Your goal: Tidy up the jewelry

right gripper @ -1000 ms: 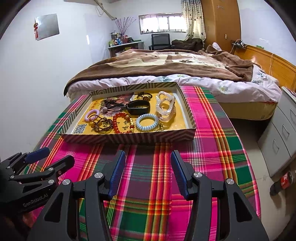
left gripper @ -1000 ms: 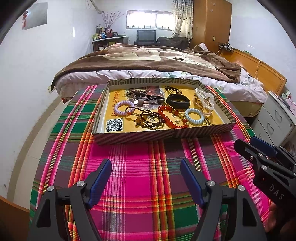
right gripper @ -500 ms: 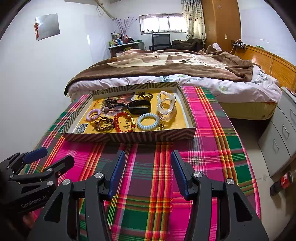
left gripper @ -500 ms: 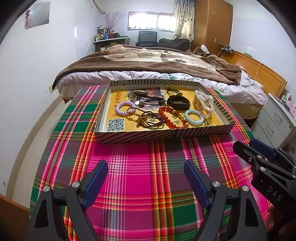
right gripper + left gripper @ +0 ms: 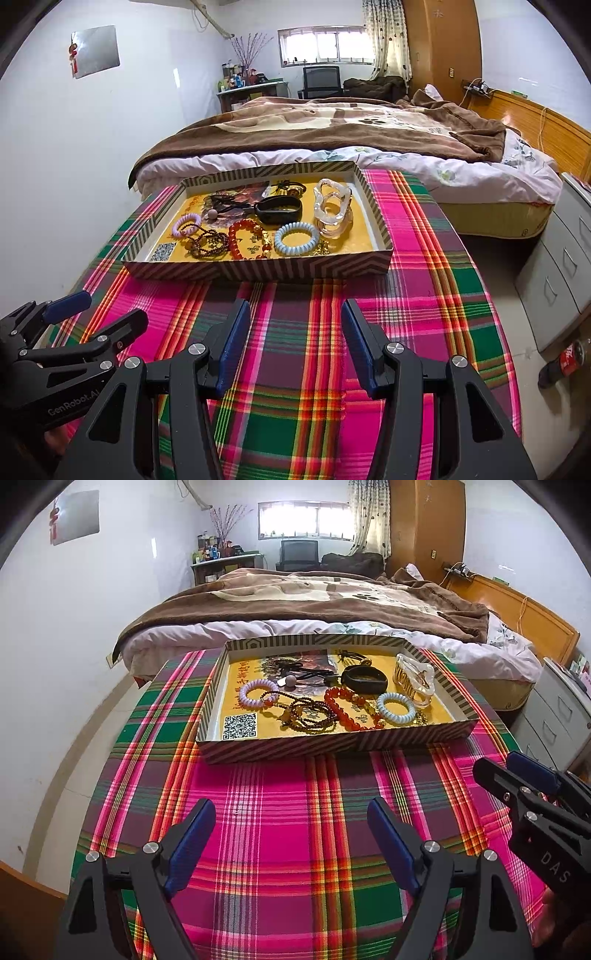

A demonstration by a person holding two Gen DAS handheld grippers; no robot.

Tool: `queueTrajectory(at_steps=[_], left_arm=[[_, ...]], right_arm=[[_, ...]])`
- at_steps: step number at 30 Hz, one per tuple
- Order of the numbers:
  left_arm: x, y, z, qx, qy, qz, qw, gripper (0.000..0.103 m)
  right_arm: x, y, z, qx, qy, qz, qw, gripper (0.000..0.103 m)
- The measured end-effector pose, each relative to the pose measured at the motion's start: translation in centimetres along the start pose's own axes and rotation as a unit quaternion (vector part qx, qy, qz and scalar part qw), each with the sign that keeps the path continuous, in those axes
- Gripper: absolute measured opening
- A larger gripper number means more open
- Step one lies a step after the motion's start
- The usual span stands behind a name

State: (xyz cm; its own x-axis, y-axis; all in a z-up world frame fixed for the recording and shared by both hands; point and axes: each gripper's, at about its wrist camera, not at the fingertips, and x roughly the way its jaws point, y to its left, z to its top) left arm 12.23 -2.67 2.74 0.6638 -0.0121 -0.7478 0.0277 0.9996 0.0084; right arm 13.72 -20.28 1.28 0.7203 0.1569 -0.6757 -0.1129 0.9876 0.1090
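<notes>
Plaid cloth (image 5: pixel 295 812) covered the table, and the striped tray (image 5: pixel 332 744) sat at its far side holding all the jewelry in view. From left to right lay a lilac coil band (image 5: pixel 256 692), a dark beaded strand (image 5: pixel 310 716) touching a red bead bracelet (image 5: pixel 345 707), a black bangle (image 5: pixel 364 679) behind them, a pale blue coil band (image 5: pixel 396 708) and a clear hair claw (image 5: pixel 413 677). Both tools hovered short of the tray, holding nothing: the left gripper (image 5: pixel 291 836) had its fingers wide apart, the right gripper (image 5: pixel 295 341) likewise parted. With the pieces gathered in the tray but overlapping, the scene fitted either a loose heap awaiting sorting or a collection just completed; nothing lay out on the cloth.
</notes>
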Motion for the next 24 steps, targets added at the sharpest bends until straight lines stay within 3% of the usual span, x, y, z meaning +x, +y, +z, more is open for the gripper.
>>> queueTrajectory(at_steps=[24], left_arm=[[0.34,0.17,-0.18,-0.005,0.000,0.000,1.0000,0.084]], right_arm=[[0.52,-0.20,-0.18,0.000,0.005,0.001,1.000,0.052]])
